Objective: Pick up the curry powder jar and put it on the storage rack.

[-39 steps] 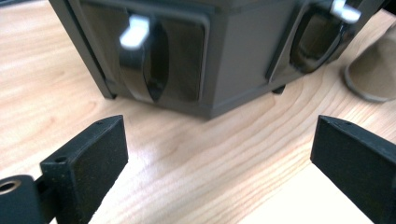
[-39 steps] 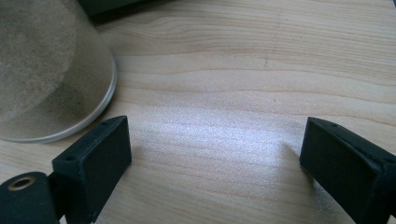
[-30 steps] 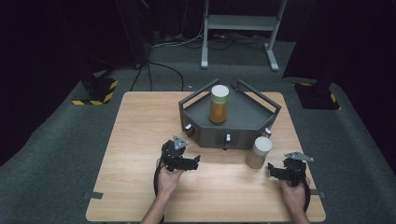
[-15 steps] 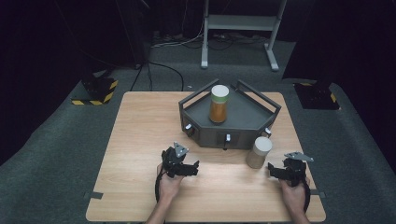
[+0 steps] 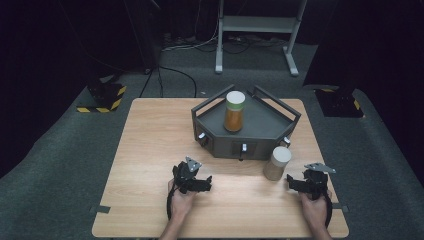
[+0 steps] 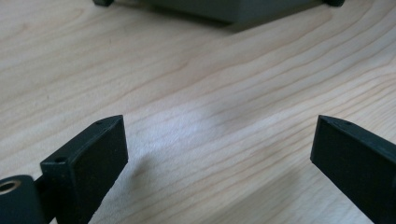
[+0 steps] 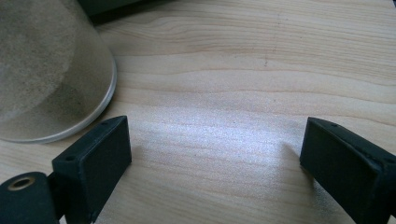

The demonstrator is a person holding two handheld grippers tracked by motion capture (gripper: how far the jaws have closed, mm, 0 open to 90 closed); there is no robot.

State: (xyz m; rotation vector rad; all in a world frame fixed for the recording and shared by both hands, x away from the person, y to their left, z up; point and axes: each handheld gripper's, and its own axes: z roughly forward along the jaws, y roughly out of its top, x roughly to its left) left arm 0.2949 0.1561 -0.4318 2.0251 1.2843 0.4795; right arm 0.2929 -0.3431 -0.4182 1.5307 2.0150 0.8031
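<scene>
Your left gripper [image 5: 204, 183] has sunk toward the wooden table [image 5: 150, 150], jaws spread and empty. Your right gripper [image 5: 292, 182], also spread and empty, sits nearer the sand-filled clear jar [image 5: 276, 163], upright just beyond-left of it, near the table's front right corner, before the dark tray [image 5: 260, 131].

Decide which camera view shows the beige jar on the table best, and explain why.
The high view: the beige jar shows whole there, lid and body, standing beside the tray. The right gripper view shows its lower body and base rim, close and cropped. The left gripper view gives bare table and the tray's edge.
</scene>
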